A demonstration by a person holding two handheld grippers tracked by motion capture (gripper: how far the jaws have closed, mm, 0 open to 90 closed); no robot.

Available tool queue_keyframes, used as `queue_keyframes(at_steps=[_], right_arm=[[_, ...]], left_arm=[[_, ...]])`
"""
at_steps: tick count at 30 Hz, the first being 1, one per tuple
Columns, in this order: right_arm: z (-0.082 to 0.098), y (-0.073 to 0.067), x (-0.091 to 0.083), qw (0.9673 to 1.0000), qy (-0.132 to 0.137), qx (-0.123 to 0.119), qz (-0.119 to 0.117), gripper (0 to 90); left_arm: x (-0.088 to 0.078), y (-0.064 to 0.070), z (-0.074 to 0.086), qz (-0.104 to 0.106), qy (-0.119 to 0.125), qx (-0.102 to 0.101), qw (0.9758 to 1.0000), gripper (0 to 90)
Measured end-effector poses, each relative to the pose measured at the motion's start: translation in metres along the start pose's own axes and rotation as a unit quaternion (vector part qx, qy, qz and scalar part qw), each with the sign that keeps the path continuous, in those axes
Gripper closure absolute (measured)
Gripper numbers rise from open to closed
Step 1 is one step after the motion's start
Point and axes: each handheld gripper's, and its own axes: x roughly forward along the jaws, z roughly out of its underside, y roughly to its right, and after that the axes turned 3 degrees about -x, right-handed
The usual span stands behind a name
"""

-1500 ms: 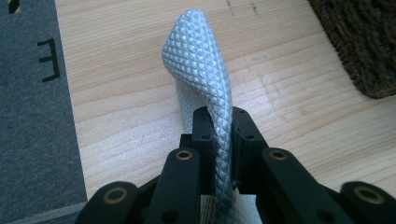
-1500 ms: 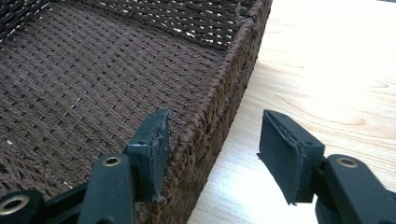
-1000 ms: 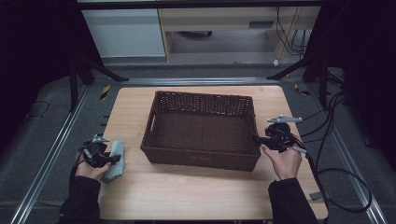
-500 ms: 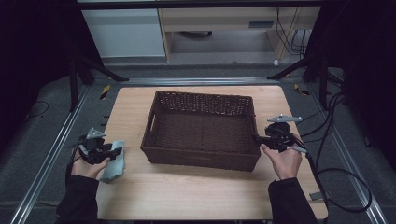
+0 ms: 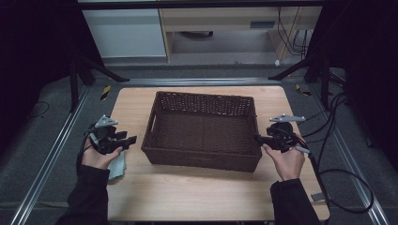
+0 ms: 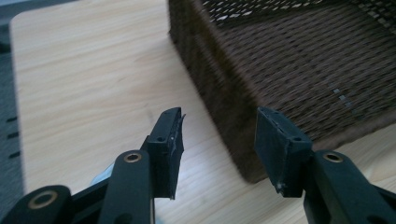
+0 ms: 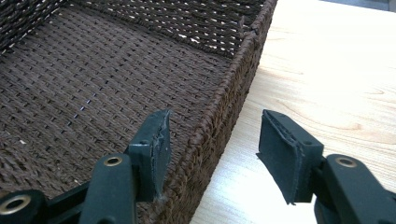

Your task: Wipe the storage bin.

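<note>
Wicker basket (image 5: 202, 129) landmark: left gripper (image 5: 126, 139) just spread, cloth (image 5: 117, 167) dropped left of it, empty; right gripper (image 5: 257, 137) spread astride right rim.

left tool (image 6: 218, 140) stands open and empty, pointing at the wicker basket's (image 6: 289, 70) corner above the wooden table (image 6: 93, 84).

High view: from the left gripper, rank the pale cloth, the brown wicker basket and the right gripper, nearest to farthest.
1. Pale cloth, on the table just under the left gripper.
2. Brown wicker basket, to its right, mid-table.
3. Right gripper, at the basket's far right wall.
</note>
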Motion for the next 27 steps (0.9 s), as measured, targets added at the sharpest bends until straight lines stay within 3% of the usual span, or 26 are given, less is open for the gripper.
queue_keyframes(at_steps=[9,17,27], right_arm=[[0.001,-0.003,0.001,0.9998,-0.014,-0.004,-0.014,49.2],[0.003,-0.008,0.008,0.9991,-0.037,-0.014,-0.019,66.3],[0.001,-0.008,0.014,0.9996,-0.029,-0.002,-0.004,69.8]], left_arm=[[0.018,0.023,-0.007,0.026,-0.008,0.018,0.9995,53.1],[0.032,0.020,-0.001,0.019,-0.029,0.021,0.9992,64.3],[0.035,0.023,0.004,0.015,-0.034,0.009,0.9993,68.1]])
